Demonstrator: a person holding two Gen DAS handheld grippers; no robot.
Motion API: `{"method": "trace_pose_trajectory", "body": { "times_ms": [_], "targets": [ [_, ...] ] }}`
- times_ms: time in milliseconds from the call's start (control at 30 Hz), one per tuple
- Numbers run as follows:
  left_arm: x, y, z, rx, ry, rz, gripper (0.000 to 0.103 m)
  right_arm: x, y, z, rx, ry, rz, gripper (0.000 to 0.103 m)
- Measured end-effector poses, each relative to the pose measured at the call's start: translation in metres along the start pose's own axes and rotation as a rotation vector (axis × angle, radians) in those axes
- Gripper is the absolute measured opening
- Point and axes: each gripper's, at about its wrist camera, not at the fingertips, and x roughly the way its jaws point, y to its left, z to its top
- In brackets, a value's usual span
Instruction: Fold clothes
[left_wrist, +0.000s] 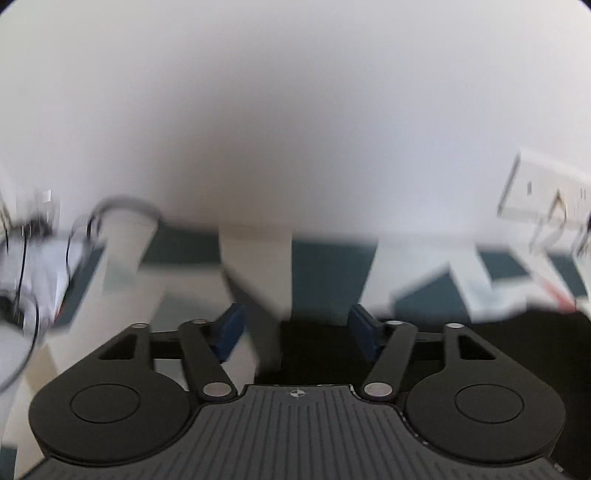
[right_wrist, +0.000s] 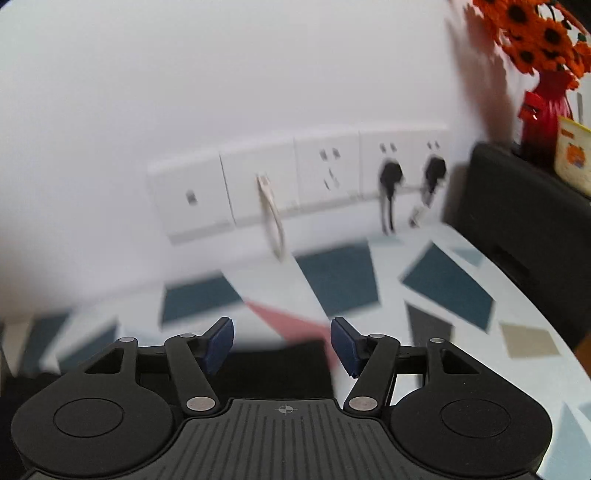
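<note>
- Patterned tablecloth (right_wrist: 332, 280) and wall sockets (right_wrist: 295, 184) smeared by blur.
- Dark garment (right_wrist: 280, 362) mostly hidden below.
- Box (right_wrist: 574, 155) print unreadable.
- My left gripper (left_wrist: 295, 332) and right gripper (right_wrist: 282, 343): both released, empty.

Motion smears my left view, so the tangle of black cables and white clutter (left_wrist: 33, 258) at its left edge is unreadable. The dark black garment (right_wrist: 280, 365) lies mostly hidden under my right gripper (right_wrist: 282, 345), and the red vase of orange flowers (right_wrist: 543, 107) is cropped by the frame's corner.
</note>
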Motion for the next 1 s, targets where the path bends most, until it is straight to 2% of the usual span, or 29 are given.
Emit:
{"method": "trace_pose_trajectory", "body": {
  "times_ms": [133, 200, 233, 367, 433, 467, 567, 633, 667, 733, 767, 800, 900, 1000],
  "targets": [
    [-0.006, 0.022, -0.038, -0.076, 0.141, -0.012, 0.072, -0.009, -0.029, -0.032, 0.047, 0.092, -0.005, 0.06],
    [-0.009, 0.029, -0.055, -0.107, 0.209, -0.018, 0.075, -0.015, -0.039, -0.047, 0.087, 0.118, 0.001, 0.072],
    [-0.011, 0.028, -0.063, -0.097, 0.232, -0.02, 0.075, -0.015, -0.04, -0.052, 0.094, 0.128, 0.005, 0.073],
    [-0.012, 0.024, -0.07, -0.098, 0.229, 0.009, 0.085, -0.009, -0.04, -0.066, 0.087, 0.16, 0.014, 0.074],
    [-0.008, 0.022, -0.07, -0.12, 0.238, -0.004, 0.085, -0.003, -0.034, -0.069, 0.062, 0.17, 0.017, 0.073],
    [-0.009, 0.02, -0.071, -0.109, 0.233, -0.005, 0.084, 0.0, -0.031, -0.07, 0.056, 0.179, 0.026, 0.07],
    [-0.013, 0.018, -0.07, -0.103, 0.233, -0.037, 0.068, 0.002, -0.025, -0.072, 0.027, 0.189, 0.05, 0.059],
    [-0.017, 0.02, -0.073, -0.118, 0.241, -0.049, 0.064, -0.001, -0.024, -0.075, 0.009, 0.183, 0.059, 0.053],
    [-0.019, 0.02, -0.074, -0.125, 0.245, -0.055, 0.06, -0.003, -0.023, -0.077, 0.002, 0.18, 0.065, 0.047],
    [-0.025, 0.017, -0.076, -0.109, 0.262, -0.086, 0.041, -0.006, -0.023, -0.079, -0.013, 0.178, 0.081, 0.033],
    [-0.028, 0.016, -0.077, -0.101, 0.271, -0.101, 0.023, -0.009, -0.024, -0.08, -0.019, 0.181, 0.096, 0.024],
    [-0.031, 0.014, -0.078, -0.092, 0.279, -0.116, 0.02, -0.012, -0.024, -0.082, -0.028, 0.187, 0.104, 0.021],
    [-0.043, 0.009, -0.085, -0.054, 0.296, -0.134, 0.019, -0.023, -0.027, -0.087, -0.046, 0.203, 0.102, 0.02],
    [-0.057, 0.011, -0.097, -0.059, 0.322, -0.148, 0.019, -0.04, -0.038, -0.099, -0.007, 0.229, 0.113, 0.02]
  ]
}}
